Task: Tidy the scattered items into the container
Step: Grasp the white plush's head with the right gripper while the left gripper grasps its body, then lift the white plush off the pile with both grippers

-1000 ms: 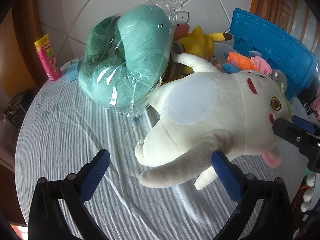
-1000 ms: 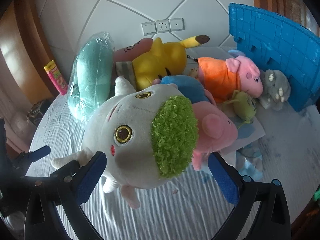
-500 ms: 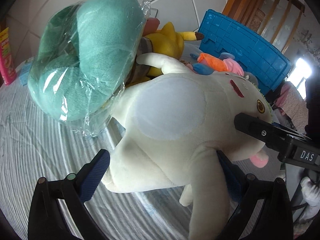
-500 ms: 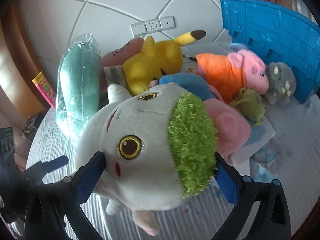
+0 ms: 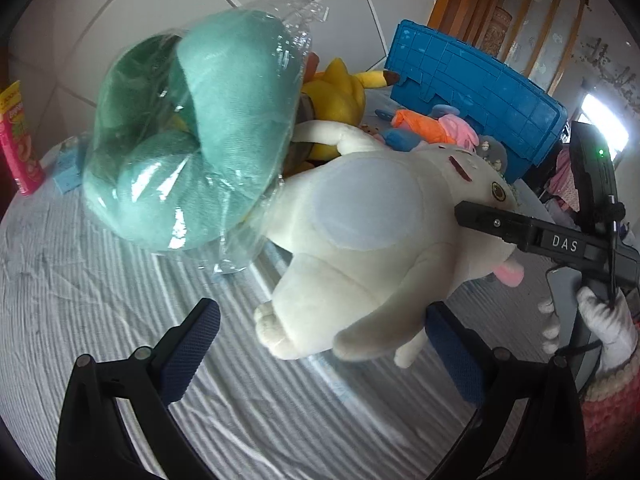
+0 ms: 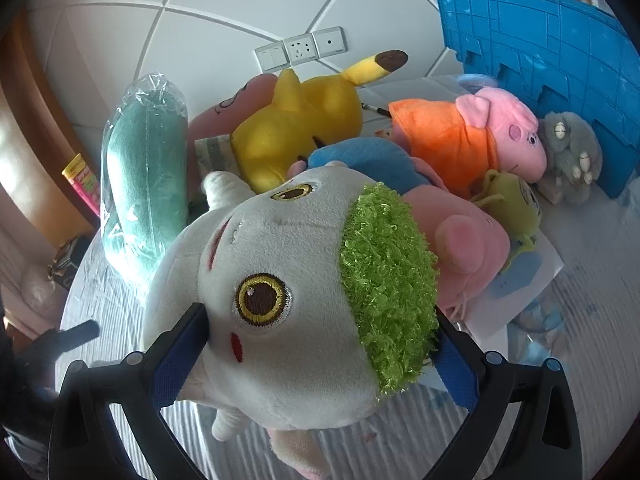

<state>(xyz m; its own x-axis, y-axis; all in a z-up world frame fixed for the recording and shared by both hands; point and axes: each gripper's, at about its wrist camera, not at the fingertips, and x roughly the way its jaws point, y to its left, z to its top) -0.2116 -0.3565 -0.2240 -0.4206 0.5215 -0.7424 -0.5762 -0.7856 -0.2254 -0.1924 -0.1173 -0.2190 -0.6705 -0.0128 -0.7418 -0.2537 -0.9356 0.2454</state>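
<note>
White diagonal wall tiles back a round table under a wrinkled grey striped cloth, where the blue plastic crate stands at the far right behind a heap of soft toys. The right gripper has its blue pads pressed against both sides of the head of the white plush toy with the green fuzzy patch, holding it above the cloth. The left gripper is spread wide under the toy's body, clasping nothing, beside a teal neck pillow in clear plastic wrap.

A pink and yellow tube stands at the edge of the table, by the white tiled wall. White plugs and switches sit on that wall. Wooden bars stand behind.
</note>
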